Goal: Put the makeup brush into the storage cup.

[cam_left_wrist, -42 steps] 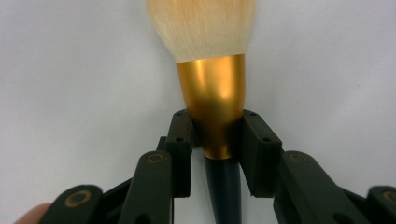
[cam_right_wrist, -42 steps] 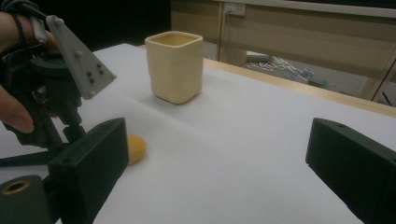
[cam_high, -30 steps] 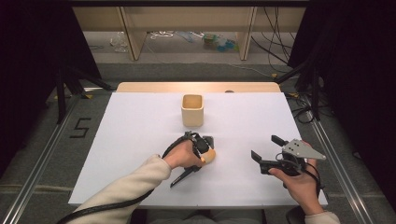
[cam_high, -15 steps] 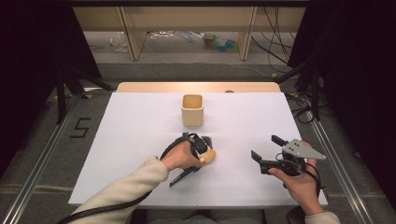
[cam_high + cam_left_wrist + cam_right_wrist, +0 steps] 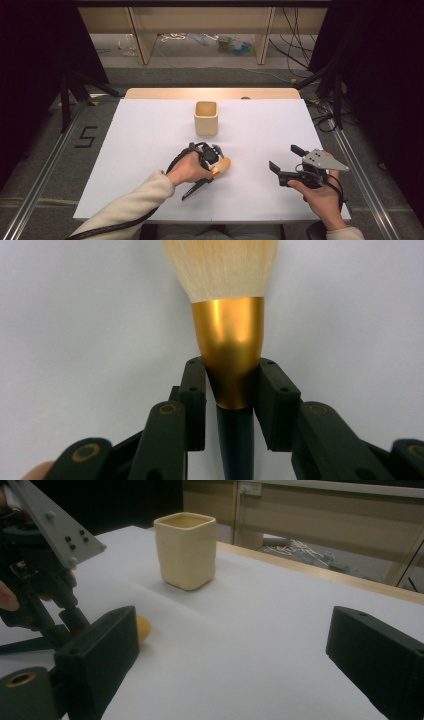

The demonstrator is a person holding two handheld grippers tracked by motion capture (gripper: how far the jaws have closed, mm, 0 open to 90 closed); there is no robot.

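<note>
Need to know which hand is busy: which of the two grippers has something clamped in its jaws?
The left gripper: its jaws pinch the brush at its gold collar. The right gripper stands open, holding nothing.

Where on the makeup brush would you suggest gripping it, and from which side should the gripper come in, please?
Grip the brush at its gold ferrule, from the handle end, jaws either side. The left gripper already does this: the ferrule is rigid and narrows towards the black handle, unlike the soft bristles.

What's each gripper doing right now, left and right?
Left gripper: closed on the makeup brush, at its gold collar.
Right gripper: open, holding nothing.
</note>
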